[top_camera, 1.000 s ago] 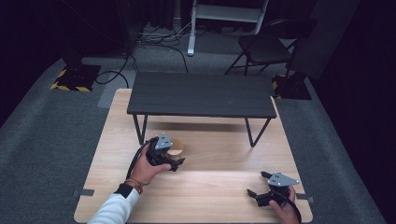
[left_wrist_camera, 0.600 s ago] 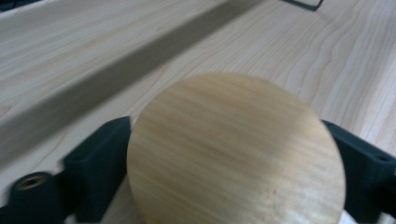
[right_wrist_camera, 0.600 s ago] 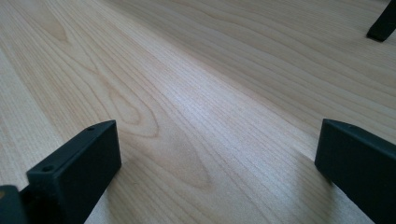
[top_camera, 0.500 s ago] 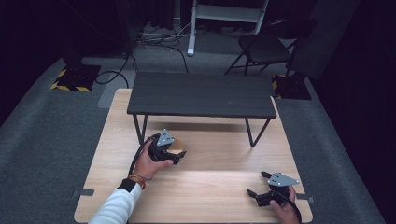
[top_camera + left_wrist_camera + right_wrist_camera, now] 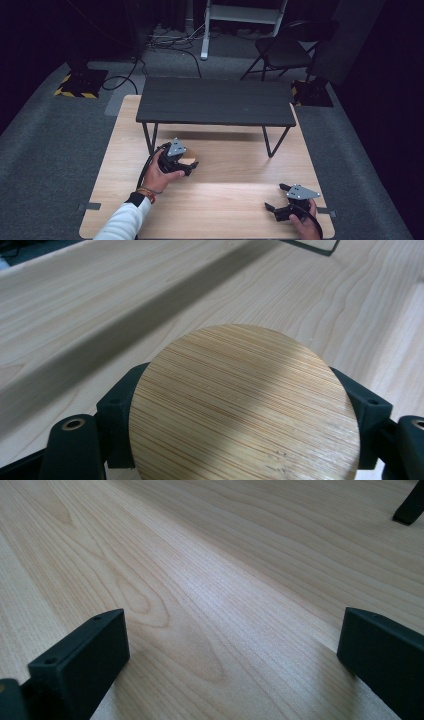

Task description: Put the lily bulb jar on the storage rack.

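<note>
left gripper [image 5: 186,164] pinching round bamboo disc [image 5: 244,407] at frame centre-left, right gripper [image 5: 276,210] resting lower right with jaws spread, wooden table [image 5: 235,175], black bench [image 5: 216,101] standing above

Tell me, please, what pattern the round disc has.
Fine straight bamboo grain on the tan round wooden disc, clearest in the left gripper view.

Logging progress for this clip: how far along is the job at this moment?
Done: the left hand-held gripper has closed on a round bamboo disc, its jaws against opposite edges, in front of the black bench. In hand: the disc is held just above the wooden table. Left: placing it somewhere; no target is evident. The right hand-held gripper sits open and idle near the table's front edge.
</note>
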`<state>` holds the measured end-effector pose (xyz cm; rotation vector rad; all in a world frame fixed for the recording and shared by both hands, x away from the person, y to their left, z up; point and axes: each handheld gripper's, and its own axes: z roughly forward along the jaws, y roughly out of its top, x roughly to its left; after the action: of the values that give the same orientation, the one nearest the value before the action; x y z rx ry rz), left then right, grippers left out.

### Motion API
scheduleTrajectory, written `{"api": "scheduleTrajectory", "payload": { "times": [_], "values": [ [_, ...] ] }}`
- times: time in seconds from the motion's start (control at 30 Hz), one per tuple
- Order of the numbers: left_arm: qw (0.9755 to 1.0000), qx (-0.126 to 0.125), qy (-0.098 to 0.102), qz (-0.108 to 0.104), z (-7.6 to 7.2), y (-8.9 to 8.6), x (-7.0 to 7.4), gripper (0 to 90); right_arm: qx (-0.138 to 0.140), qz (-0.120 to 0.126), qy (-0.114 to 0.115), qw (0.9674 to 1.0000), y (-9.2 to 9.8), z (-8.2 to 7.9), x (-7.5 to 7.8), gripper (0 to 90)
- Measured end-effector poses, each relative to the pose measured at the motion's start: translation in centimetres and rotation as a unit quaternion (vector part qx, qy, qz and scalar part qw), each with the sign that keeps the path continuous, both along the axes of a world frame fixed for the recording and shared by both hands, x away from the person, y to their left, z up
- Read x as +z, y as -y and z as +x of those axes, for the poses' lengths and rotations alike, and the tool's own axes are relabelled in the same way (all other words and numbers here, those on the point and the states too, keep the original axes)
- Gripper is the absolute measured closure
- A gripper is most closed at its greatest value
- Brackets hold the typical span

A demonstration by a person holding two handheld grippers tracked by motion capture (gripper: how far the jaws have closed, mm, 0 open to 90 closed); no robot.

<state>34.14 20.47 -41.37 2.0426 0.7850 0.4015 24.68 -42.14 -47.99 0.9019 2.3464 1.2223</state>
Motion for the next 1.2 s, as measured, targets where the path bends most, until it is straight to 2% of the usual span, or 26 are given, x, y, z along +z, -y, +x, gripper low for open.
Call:
{"api": "scheduleTrajectory", "payload": {
  "times": [0.03, 0.1, 0.13, 0.23, 0.27, 0.4, 0.57, 0.6, 0.8, 0.83, 0.87, 0.9, 0.97, 1.07, 1.2],
  "values": [
    [1.0000, -0.004, -0.001, 0.006, -0.1, -0.1, 0.9, 23.9, 0.000, 0.000, 0.000, 1.0000, 0.0, 0.0, 0.0, 0.0],
    [0.9999, -0.008, -0.002, 0.008, -0.1, -0.1, 1.9, 23.9, 0.000, 0.000, 0.000, 1.0000, 0.0, 0.0, 0.0, 0.0],
    [0.9999, -0.008, -0.002, 0.008, -0.1, -0.1, 1.9, 23.9, 0.000, 0.000, 0.000, 1.0000, 0.0, 0.0, 0.0, 0.0],
    [0.9995, -0.033, -0.003, 0.000, -0.1, -0.5, 4.2, 23.9, 0.000, 0.000, 0.000, 1.0000, 0.0, 0.0, 0.0, 0.0],
    [0.9995, -0.033, -0.003, 0.000, -0.1, -0.5, 4.2, 23.9, 0.000, 0.000, 0.000, 1.0000, 0.0, 0.0, 0.0, 0.0],
    [0.9986, -0.049, -0.007, -0.020, 0.0, -0.7, 6.6, 23.9, 0.000, 0.000, 0.000, 1.0000, 0.0, 0.0, 0.0, 0.0],
    [0.9978, -0.061, 0.000, -0.025, 0.7, -0.2, 10.0, 23.9, 0.000, 0.000, 0.000, 1.0000, 0.0, 0.0, 0.0, 0.0],
    [0.9978, -0.061, 0.000, -0.025, 0.7, -0.2, 10.0, 23.9, 0.000, 0.000, 0.000, 1.0000, 0.0, 0.0, 0.0, 0.0],
    [0.9966, -0.075, 0.019, -0.029, 1.5, 0.9, 13.1, 23.9, 0.000, 0.000, 0.000, 1.0000, 0.0, 0.0, 0.0, 0.0],
    [0.9966, -0.075, 0.019, -0.029, 1.5, 0.9, 13.1, 23.9, 0.000, 0.000, 0.000, 1.0000, 0.0, 0.0, 0.0, 0.0],
    [0.9964, -0.077, 0.021, -0.030, 1.8, 1.2, 13.9, 23.9, 0.000, 0.000, 0.000, 1.0000, 0.0, 0.0, 0.0, 0.0],
    [0.9964, -0.077, 0.021, -0.030, 1.8, 1.2, 13.9, 23.9, -0.001, 0.000, 0.000, 1.0000, 0.0, 0.0, 0.0, 0.0],
    [0.9962, -0.079, 0.020, -0.033, 2.2, 1.3, 14.8, 23.9, 0.000, 0.000, 0.001, 1.0000, 0.0, 0.0, 0.0, 0.0],
    [0.9966, -0.077, 0.019, -0.024, 2.7, 1.9, 16.3, 23.9, 0.000, 0.000, 0.000, 1.0000, 0.0, 0.0, 0.0, 0.0],
    [0.9957, -0.086, 0.025, -0.026, 3.6, 2.5, 17.8, 23.9, 0.000, 0.000, 0.000, 1.0000, 0.0, 0.0, 0.0, 0.0]
  ]
}}
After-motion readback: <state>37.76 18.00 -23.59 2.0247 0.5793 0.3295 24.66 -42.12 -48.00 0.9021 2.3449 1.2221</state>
